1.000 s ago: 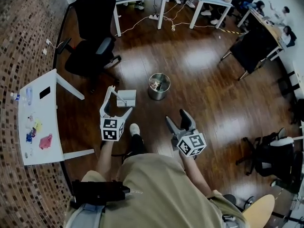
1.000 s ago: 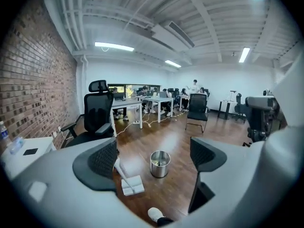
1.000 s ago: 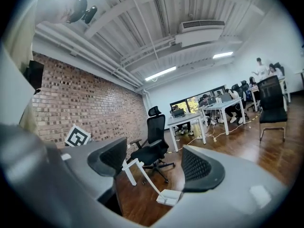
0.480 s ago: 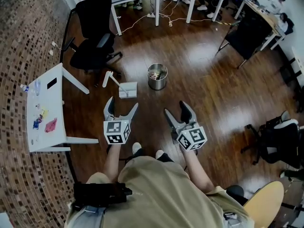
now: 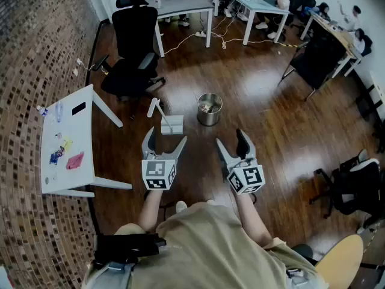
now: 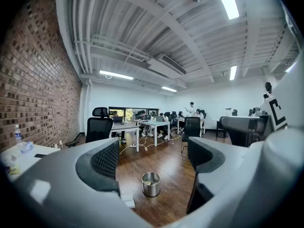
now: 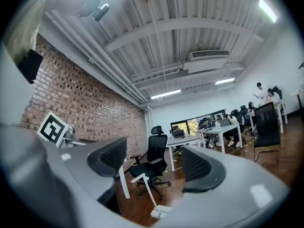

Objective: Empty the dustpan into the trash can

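The white dustpan (image 5: pixel 173 124) lies on the wooden floor with its long handle (image 5: pixel 155 108) slanting up to the left. The round metal trash can (image 5: pixel 209 109) stands just right of it, with litter inside. My left gripper (image 5: pixel 165 138) hangs open in the air on the near side of the dustpan; its jaws have just been closing slightly, with nothing between them. My right gripper (image 5: pixel 231 140) is open and empty, near the can but apart from it. The left gripper view looks level at the can (image 6: pixel 151 184). The right gripper view shows the dustpan (image 7: pixel 159 212) low down.
A white table (image 5: pixel 66 143) with small coloured items stands at the left by the brick wall. A black office chair (image 5: pixel 135 47) sits behind the dustpan. Desks (image 5: pixel 180 5) with seated people fill the back, and more black chairs (image 5: pixel 355 185) stand at the right.
Both grippers have risen and drawn back toward the person, away from the dustpan and can. The dustpan stays on the floor.
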Demonstrator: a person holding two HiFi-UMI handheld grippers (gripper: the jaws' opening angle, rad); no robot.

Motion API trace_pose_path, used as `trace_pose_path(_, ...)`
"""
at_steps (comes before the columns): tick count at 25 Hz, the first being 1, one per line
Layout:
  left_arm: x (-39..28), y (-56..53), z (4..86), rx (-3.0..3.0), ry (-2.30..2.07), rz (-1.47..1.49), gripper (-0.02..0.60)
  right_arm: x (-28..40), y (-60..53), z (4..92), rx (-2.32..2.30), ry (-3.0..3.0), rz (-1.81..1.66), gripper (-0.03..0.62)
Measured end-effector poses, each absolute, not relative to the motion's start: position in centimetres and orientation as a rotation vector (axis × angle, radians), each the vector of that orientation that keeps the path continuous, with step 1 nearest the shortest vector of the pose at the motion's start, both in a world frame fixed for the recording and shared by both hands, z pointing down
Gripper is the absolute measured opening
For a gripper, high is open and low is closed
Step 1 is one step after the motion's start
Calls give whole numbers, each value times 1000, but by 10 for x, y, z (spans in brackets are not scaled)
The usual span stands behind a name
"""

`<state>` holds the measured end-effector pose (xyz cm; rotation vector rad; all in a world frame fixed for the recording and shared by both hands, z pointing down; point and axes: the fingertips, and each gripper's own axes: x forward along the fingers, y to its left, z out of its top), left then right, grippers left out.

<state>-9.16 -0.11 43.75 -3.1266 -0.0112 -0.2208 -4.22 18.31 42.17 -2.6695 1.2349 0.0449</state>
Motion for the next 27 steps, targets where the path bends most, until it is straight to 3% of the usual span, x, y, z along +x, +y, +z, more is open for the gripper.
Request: trace_pose_path(27, -108, -52, 430, -3114, 71, -129, 425, -55, 136, 418, -2735, 1228, 78, 350)
